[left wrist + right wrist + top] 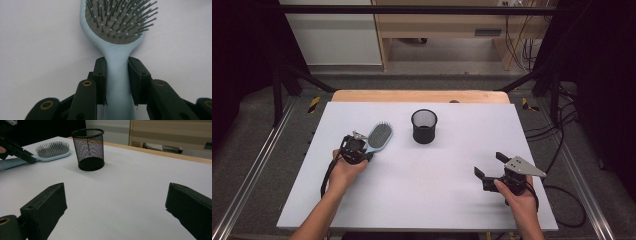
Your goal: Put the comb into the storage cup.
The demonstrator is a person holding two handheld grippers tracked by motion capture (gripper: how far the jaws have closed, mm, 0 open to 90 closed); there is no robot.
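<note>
White tabletop (422, 175), pale-blue bristle-up hairbrush (117, 50) clamped by left hand-held gripper (117, 82); right hand-held gripper (116, 207) wide.

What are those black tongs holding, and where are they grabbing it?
The left tongs are shut on the light blue plastic hairbrush, gripping its handle just below the bristled head. The right tongs are open and hold nothing.

Hairbrush (380, 137) lies on the bench (422, 200), left of the mesh cup (424, 126); right tool (493, 166) well apart, nearer the person.
</note>
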